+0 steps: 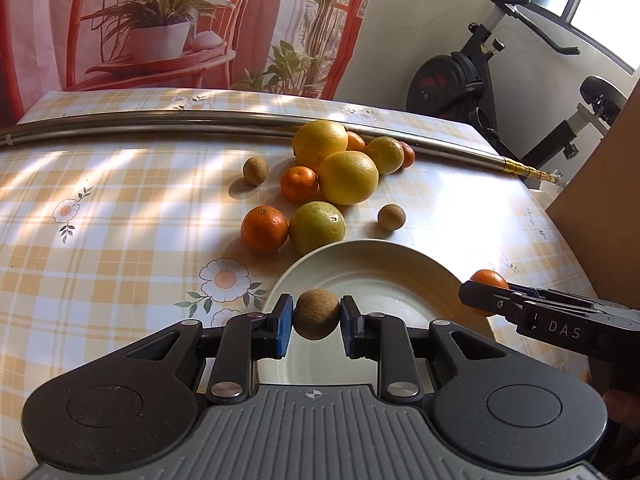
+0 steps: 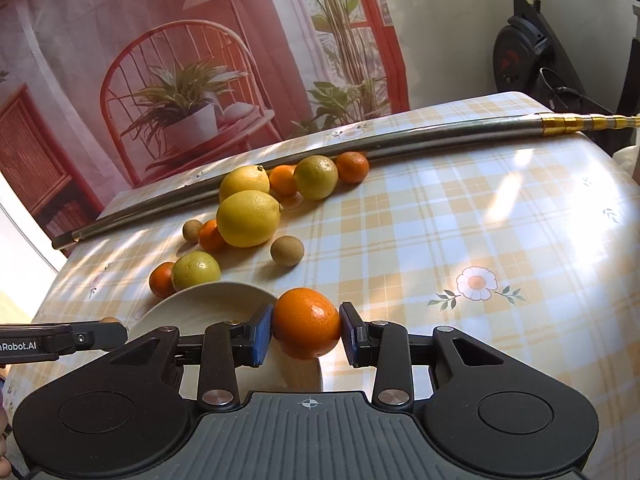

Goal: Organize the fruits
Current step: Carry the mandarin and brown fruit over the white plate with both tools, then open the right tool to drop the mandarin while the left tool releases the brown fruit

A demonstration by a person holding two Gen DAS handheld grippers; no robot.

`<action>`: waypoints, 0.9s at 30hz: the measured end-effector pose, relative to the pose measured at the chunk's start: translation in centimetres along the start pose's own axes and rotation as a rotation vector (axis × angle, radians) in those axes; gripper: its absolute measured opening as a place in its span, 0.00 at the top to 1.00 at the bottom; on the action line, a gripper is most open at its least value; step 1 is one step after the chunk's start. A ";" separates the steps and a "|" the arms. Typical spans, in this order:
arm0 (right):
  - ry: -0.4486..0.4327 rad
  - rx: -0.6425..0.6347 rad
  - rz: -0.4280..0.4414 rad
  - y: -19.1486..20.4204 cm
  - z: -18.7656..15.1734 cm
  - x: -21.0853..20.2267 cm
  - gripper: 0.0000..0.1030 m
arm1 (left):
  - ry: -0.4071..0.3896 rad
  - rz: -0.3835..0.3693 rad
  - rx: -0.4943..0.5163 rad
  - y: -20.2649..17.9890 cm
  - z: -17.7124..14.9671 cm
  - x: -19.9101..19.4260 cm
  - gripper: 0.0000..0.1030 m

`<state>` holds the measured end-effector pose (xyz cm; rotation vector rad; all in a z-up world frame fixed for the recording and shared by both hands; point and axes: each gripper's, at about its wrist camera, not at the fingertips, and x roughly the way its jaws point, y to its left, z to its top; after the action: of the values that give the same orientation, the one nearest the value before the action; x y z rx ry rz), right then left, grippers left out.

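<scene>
The left gripper (image 1: 316,316) is holding a small round brown fruit (image 1: 316,314) between its blue pads, above the near part of the shallow cream-white plate (image 1: 372,256). The right gripper (image 2: 306,328) is squeezing a round orange mandarin (image 2: 307,322) over the plate's right rim. The step in hand seems to be the placing; next, each gripper probably needs lowering and then opening gently (round fruits are rolling easily). Both fruits are almost spherical, so no clear long axis is showing. More citrus fruits (image 1: 348,178) are waiting on the checked tablecloth (image 1: 120,208).
</scene>
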<state>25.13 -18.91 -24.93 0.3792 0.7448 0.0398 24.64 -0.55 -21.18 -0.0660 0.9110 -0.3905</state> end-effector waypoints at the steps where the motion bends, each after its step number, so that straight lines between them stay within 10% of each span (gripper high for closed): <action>1: 0.006 -0.007 0.004 0.4 -0.4 -0.3 0.68 | 0.003 0.001 0.006 -0.1 -0.3 0.0 0.74; 27: 0.116 -0.119 -0.006 3.2 -3.0 0.3 0.68 | 0.075 0.042 0.051 0.1 -2.4 0.8 0.74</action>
<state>23.65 -14.93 -26.01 0.2630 0.8542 0.1003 23.28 -0.47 -23.28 0.0143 0.9747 -0.3786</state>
